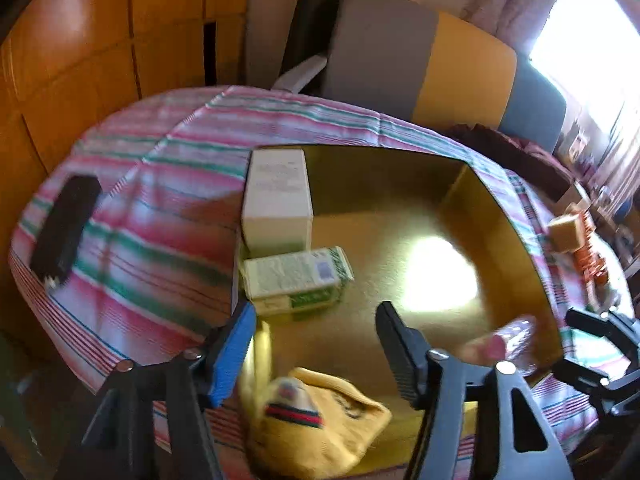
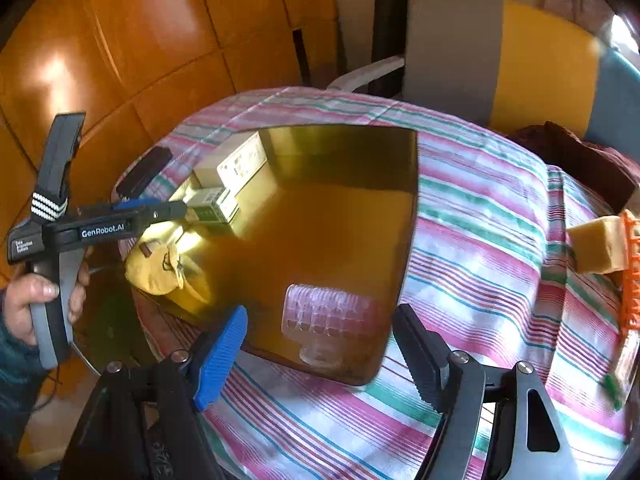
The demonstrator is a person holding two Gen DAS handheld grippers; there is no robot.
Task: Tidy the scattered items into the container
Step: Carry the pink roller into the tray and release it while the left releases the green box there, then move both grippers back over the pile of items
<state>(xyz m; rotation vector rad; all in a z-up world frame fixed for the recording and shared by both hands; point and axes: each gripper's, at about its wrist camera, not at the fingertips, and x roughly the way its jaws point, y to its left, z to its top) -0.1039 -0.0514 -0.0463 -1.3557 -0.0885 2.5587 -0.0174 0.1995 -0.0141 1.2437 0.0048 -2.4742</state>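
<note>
While the left wrist view hid the hand, the right wrist view showed a hand gripping the left gripper, spread empty over the gold open cardboard box. The right gripper, likewise released, hovered above a clear ribbed plastic piece inside.

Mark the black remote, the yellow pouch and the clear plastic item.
black remote [image 1: 64,228], left wrist view, middle of its body
yellow pouch [image 1: 320,420], left wrist view, striped front
clear plastic item [image 2: 324,312], right wrist view, ribbed body

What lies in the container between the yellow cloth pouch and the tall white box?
The green-and-white carton lies between the yellow pouch and the white box, seen best in the left wrist view.
</note>
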